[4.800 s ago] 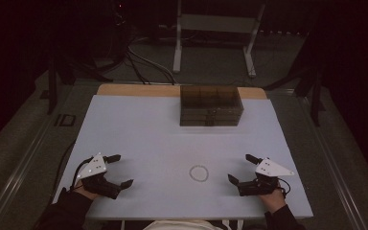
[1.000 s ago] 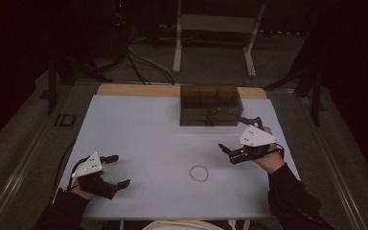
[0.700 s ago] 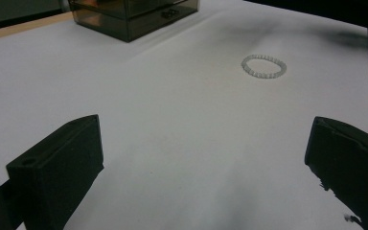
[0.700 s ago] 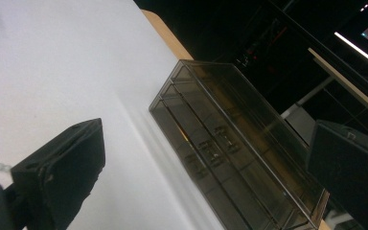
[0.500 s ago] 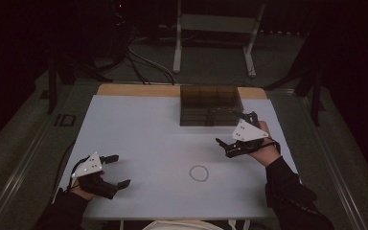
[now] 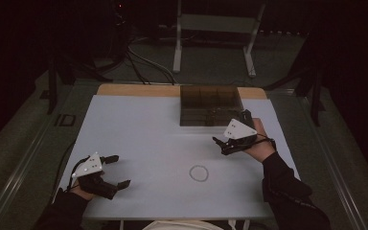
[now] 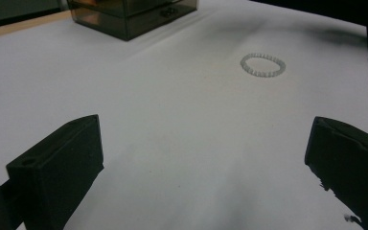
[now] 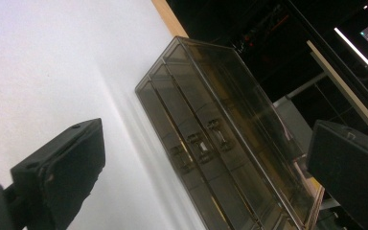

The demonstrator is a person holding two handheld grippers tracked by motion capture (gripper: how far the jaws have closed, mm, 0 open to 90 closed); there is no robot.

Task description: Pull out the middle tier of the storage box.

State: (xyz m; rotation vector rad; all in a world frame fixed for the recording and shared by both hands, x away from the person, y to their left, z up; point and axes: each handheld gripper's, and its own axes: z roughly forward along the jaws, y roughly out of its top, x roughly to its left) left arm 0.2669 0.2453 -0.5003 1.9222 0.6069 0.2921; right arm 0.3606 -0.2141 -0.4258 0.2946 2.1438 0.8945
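Note:
A smoked see-through drawer box (image 6: pixel 211 108) stands at the back middle of the white table (image 6: pixel 139 129). A ring of pale beads (image 6: pixel 199 173) lies flat toward the front of the table. My right gripper (image 6: pixel 230 129) hovers open just in front of the box's right end, rolled to one side. In the right gripper view, the box (image 8: pixel 215 143) shows tilted, its drawer handles facing the open, empty right gripper (image 8: pixel 206 139). My left gripper (image 6: pixel 117 171) rests open at the front left. In the left gripper view, the beads (image 7: pixel 262 64) lie ahead to the right of the open left gripper (image 7: pixel 206 134).
A wooden strip (image 6: pixel 134 89) runs along the table's far edge. Beyond it are a dark floor with cables (image 6: pixel 139 55) and a metal stand (image 6: pixel 215 28). The person's dark sleeve (image 6: pixel 287 191) crosses the table's front right corner.
My right gripper has left the front right of the table, travelled back to the drawer box and rolled over. The left gripper, the beads and the box have stayed put.

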